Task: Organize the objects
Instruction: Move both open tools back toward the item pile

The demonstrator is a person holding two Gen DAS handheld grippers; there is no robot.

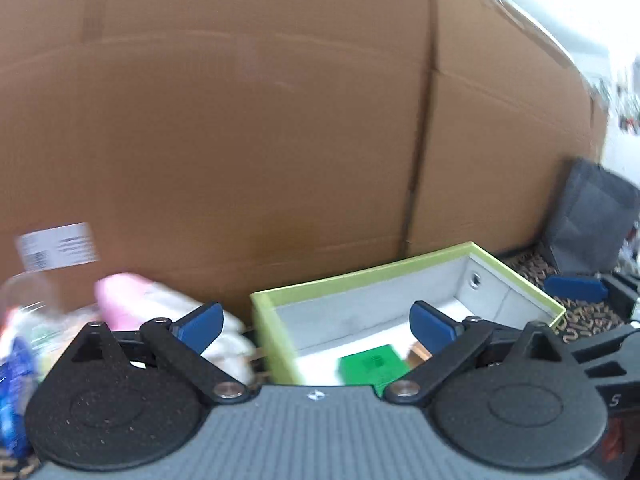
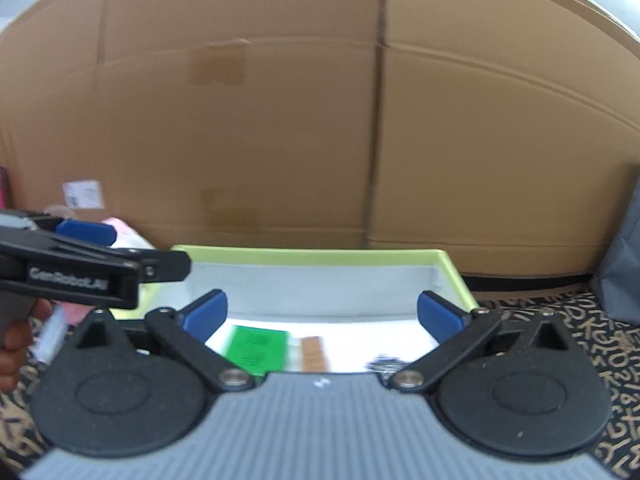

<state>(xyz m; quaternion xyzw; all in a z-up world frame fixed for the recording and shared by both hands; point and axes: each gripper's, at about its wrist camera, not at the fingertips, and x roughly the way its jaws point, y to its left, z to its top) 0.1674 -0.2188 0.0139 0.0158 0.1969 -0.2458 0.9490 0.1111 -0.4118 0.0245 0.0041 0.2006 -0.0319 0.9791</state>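
Observation:
A lime-green box (image 1: 276, 344) with a white inside sits on the patterned mat; it also shows in the right wrist view (image 2: 456, 272). Inside lie a green card (image 1: 372, 362) (image 2: 256, 346), a small brown piece (image 2: 314, 354) and a dark small item (image 2: 384, 360). My left gripper (image 1: 316, 326) is open and empty, over the box's left wall. My right gripper (image 2: 322, 316) is open and empty, above the box's near side. To the box's left lie a pink and white packet (image 1: 132, 304), a clear bottle (image 1: 44, 276) and blue packaging (image 1: 14, 384).
A large cardboard box (image 1: 240, 140) stands close behind everything like a wall. A grey fabric bag (image 1: 592, 224) stands at the right. The left gripper body (image 2: 92, 268) crosses the right view's left edge. The mat (image 2: 580, 344) has a letter pattern.

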